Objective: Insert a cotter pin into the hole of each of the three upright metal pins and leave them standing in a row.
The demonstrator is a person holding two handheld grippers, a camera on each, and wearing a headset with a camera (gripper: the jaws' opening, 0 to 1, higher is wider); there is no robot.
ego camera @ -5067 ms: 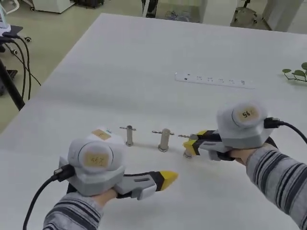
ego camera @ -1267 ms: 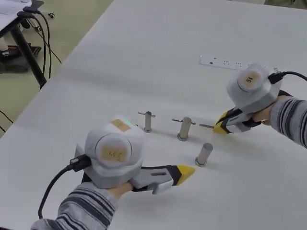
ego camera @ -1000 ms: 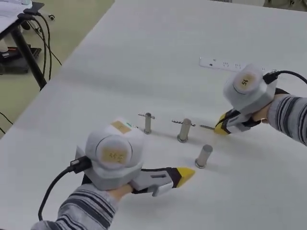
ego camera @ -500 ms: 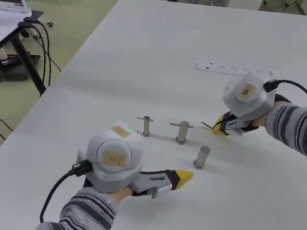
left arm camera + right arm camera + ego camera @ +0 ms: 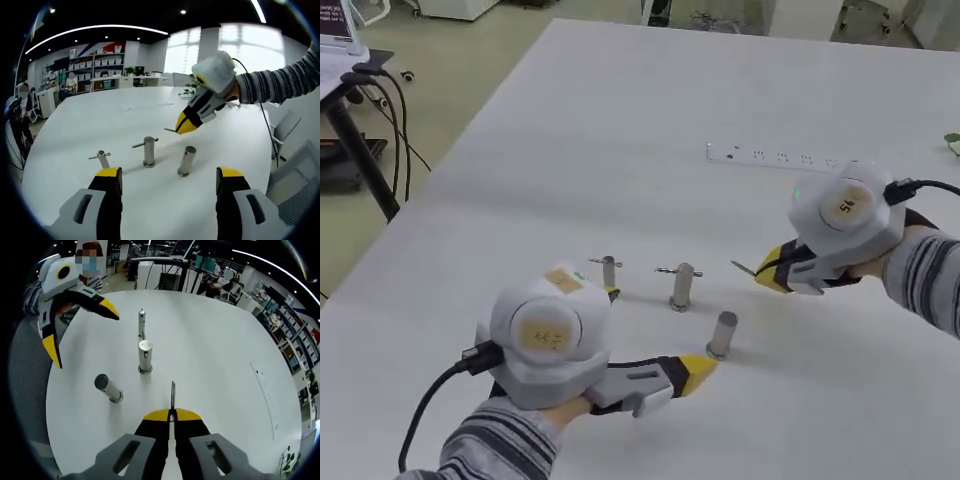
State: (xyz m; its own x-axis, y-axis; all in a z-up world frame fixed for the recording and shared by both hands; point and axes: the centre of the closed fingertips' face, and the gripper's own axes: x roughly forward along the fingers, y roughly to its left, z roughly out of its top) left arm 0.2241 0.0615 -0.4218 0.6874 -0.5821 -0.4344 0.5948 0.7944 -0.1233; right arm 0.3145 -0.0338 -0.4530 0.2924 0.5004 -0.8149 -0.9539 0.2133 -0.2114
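Observation:
Three upright metal pins stand on the white table. The far pin (image 5: 609, 270) (image 5: 103, 159) (image 5: 141, 321) and the middle pin (image 5: 682, 286) (image 5: 148, 151) (image 5: 145, 356) each carry a cotter pin through the top. The third pin (image 5: 722, 334) (image 5: 186, 160) (image 5: 107, 387) has none and stands a little out of line, nearer me. My right gripper (image 5: 767, 277) (image 5: 172, 412) is shut on a thin cotter pin (image 5: 745, 268) (image 5: 172, 392), held right of the middle pin and off the table. My left gripper (image 5: 698, 368) (image 5: 168, 177) is open, just short of the third pin.
A white power strip (image 5: 780, 158) lies further back on the table (image 5: 570, 130). The table's left edge drops to the floor, where a stand with cables (image 5: 365, 120) is. A small plant (image 5: 952, 143) shows at the right edge.
Since five seconds ago my right gripper has drawn back from the third pin, still holding the cotter pin. Over the last second mostly the view has shifted; both grippers stay put.

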